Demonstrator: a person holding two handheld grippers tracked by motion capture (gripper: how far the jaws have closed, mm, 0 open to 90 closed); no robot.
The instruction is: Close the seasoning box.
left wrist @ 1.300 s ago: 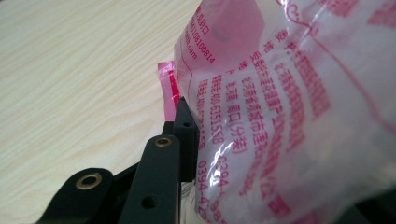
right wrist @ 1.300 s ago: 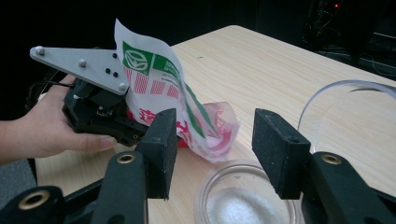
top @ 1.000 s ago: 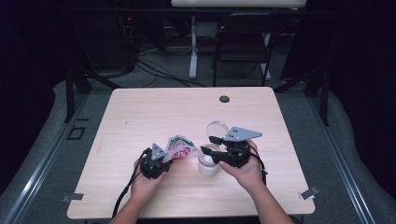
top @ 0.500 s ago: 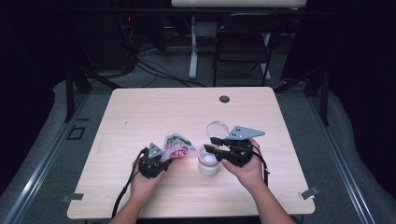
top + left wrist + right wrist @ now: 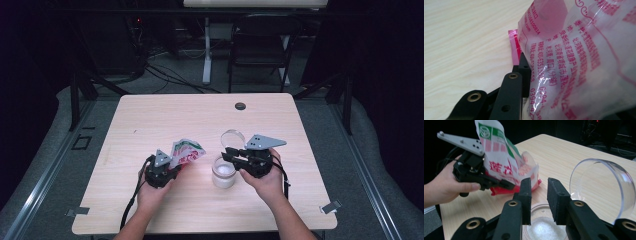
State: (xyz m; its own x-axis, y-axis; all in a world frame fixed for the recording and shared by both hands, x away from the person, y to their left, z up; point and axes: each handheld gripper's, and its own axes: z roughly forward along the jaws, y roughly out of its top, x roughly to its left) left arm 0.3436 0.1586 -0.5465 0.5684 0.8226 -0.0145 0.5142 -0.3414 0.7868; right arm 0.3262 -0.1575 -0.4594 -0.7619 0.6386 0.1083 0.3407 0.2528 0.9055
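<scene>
Left gripper [image 5: 176, 165], low on the worktop [image 5: 150, 120], clamps the bag [image 5: 187, 151]; right gripper [image 5: 229, 154], jaws just closing, still apart above the jar [image 5: 223, 172].

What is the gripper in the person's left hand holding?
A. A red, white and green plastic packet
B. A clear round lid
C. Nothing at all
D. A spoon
A: the left gripper is closed on the printed plastic packet, seen up close against its fingers in the left gripper view, while the clear lid lies apart on the table.
</scene>
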